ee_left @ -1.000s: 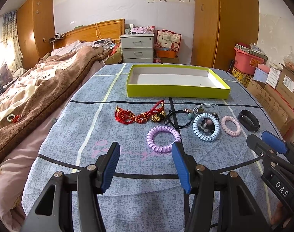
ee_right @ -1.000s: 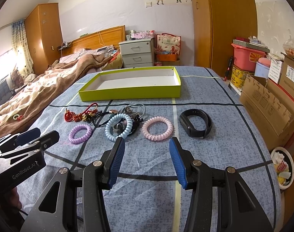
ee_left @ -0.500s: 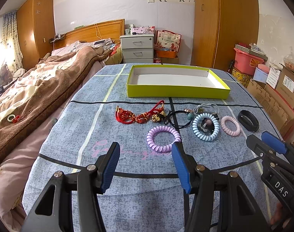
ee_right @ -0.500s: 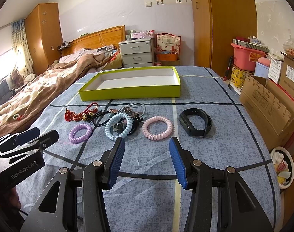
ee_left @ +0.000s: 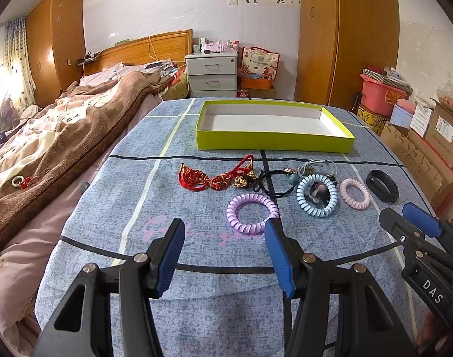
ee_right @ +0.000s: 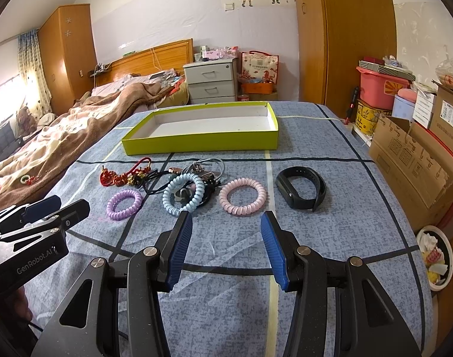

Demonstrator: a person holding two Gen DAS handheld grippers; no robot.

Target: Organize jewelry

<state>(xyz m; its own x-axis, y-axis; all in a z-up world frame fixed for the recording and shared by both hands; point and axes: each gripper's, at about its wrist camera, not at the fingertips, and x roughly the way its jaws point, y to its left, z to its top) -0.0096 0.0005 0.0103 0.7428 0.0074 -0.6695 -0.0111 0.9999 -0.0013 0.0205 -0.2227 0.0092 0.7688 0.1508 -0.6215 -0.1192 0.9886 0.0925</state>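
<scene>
A row of jewelry lies on the blue cloth: a red cord bracelet (ee_left: 210,178), a black hair tie (ee_left: 272,183), a purple coil ring (ee_left: 251,213), a light blue coil ring (ee_left: 316,195), a pink coil ring (ee_left: 354,193) and a black wristband (ee_left: 382,185). An empty yellow-green tray (ee_left: 271,141) stands behind them. My left gripper (ee_left: 225,245) is open and empty, just short of the purple ring. My right gripper (ee_right: 226,239) is open and empty, just short of the pink ring (ee_right: 242,197) with the wristband (ee_right: 301,187) to its right.
A bed with a brown blanket (ee_left: 56,139) runs along the left of the cloth. Cardboard boxes (ee_right: 414,154) and a small bin (ee_right: 434,257) stand off the right edge. A grey drawer unit (ee_left: 212,74) and wardrobes stand at the back wall.
</scene>
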